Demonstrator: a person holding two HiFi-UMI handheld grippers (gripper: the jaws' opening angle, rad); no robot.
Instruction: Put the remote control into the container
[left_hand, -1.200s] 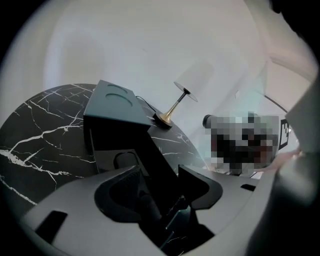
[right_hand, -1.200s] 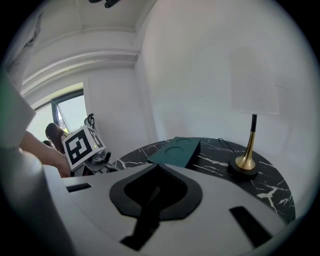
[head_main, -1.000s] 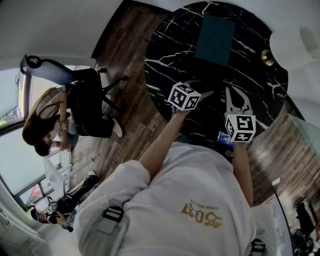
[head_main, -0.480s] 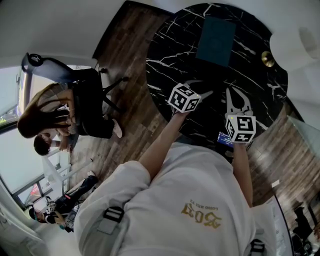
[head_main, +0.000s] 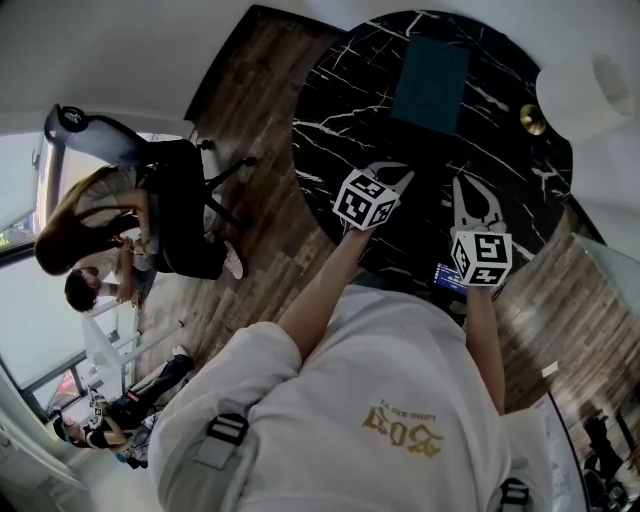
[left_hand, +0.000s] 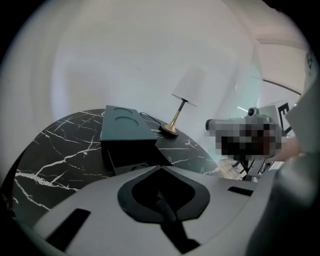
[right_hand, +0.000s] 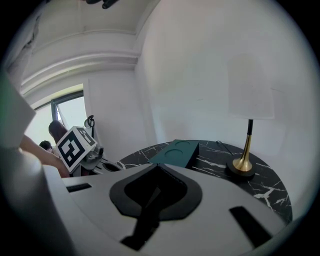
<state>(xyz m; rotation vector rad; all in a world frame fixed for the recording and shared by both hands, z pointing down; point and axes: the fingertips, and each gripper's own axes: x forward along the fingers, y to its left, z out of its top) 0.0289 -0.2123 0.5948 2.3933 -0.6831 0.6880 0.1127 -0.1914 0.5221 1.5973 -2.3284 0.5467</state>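
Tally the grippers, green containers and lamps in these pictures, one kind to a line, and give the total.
Grippers: 2, the left gripper and the right gripper
Green container: 1
Lamp: 1
Total: 4

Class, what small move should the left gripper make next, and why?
Probably reopen the left gripper: its jaws have just closed with nothing between them, short of the container, and shut jaws can pick nothing up.
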